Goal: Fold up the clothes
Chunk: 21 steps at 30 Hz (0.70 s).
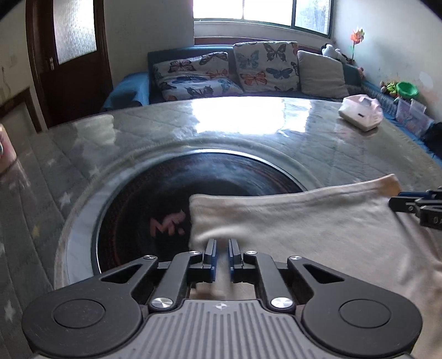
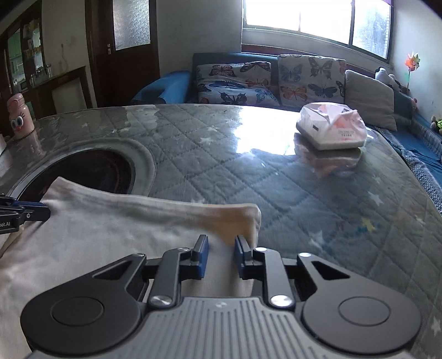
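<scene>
Two grippers are pinching the cloth (image 1: 317, 229) lying beside the dark round inset (image 1: 171, 204): left gripper (image 1: 221, 255) clamping its left corner, right gripper (image 2: 221, 258) closing around its right corner. Being soft, light and floppy, it is probably best held at the corners.

Daylight pours in from the window (image 1: 259, 12), blown out to white. It throws hard glare across the glossy desk (image 1: 234, 116). The room's corners sit dim. The pale cloth (image 1: 317, 221) smears with motion blur. Straight edges bow, and black vignetting clips each picture's corners.
</scene>
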### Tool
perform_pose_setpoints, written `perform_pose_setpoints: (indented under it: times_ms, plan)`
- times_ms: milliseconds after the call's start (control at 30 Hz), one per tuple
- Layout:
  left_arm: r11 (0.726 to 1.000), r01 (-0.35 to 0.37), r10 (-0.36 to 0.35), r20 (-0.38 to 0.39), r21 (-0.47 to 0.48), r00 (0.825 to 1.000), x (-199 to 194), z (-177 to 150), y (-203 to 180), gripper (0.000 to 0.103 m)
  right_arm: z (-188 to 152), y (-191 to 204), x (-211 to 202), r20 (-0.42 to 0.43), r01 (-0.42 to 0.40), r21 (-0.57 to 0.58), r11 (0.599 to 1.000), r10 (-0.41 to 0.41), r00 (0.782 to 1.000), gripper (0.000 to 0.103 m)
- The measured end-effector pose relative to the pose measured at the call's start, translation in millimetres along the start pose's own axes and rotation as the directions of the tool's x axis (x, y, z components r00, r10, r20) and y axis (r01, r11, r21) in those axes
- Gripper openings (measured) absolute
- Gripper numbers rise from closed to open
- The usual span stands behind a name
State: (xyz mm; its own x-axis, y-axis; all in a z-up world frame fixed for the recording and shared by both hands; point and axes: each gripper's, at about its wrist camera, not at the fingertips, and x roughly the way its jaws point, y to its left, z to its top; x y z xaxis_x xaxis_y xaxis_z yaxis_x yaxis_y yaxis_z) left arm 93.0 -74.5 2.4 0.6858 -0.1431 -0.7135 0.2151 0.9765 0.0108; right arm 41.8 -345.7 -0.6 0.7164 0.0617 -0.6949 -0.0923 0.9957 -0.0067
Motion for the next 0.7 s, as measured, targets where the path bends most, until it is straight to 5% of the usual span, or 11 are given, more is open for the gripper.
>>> perform_pose_setpoints:
  times_ms: [267, 433, 700]
  plan:
    - [0.999, -0.038, 0.038, -0.002, -0.037, 0.999, 25, 25, 8, 0.006, 19, 1, 21, 0.006, -0.012, -0.006, 1.0, 0.012, 1.0, 0.021]
    - [0.999, -0.023, 0.023, 0.002, -0.045, 1.0, 13, 25, 8, 0.008, 16, -5, -2, 0.031, -0.017, -0.008, 1.0, 0.017, 0.999, 0.028]
    - [0.992, 0.118, -0.119, 0.029, 0.038, 0.992, -57, -6, -26, 0.024, -25, -31, -73, 0.046, 0.061, -0.018, 0.998, -0.06, 0.997, 0.035]
